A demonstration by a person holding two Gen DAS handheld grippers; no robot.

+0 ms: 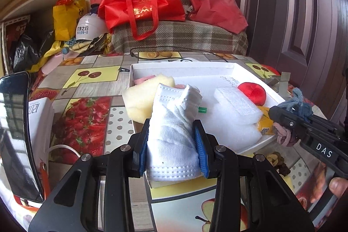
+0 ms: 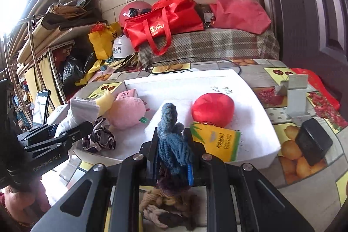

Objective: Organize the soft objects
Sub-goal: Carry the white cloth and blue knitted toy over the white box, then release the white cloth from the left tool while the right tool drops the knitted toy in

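The left hand-held gripper point(image 1: 173, 140) pinches a white sock point(image 1: 174, 123) between its blue pads, holding it at the near edge of the white tray point(image 1: 228, 67), just in front of a yellow sponge point(image 1: 141, 99). The right hand-held gripper point(image 2: 174, 145) is clamped on a blue knitted braid point(image 2: 173, 140), also at the tray's near edge; its side reads "DAS" in the left wrist view, and the left one reads "GenRoboT.AI" in the right wrist view. Inside the tray lie a red plush ball point(image 2: 213, 110), a pink plush point(image 2: 127, 113), a white foam block point(image 1: 235, 108) and a yellow packet point(image 2: 217, 141) with unreadable print. The tray sits on the fruit-patterned tabletop point(image 1: 87, 101).
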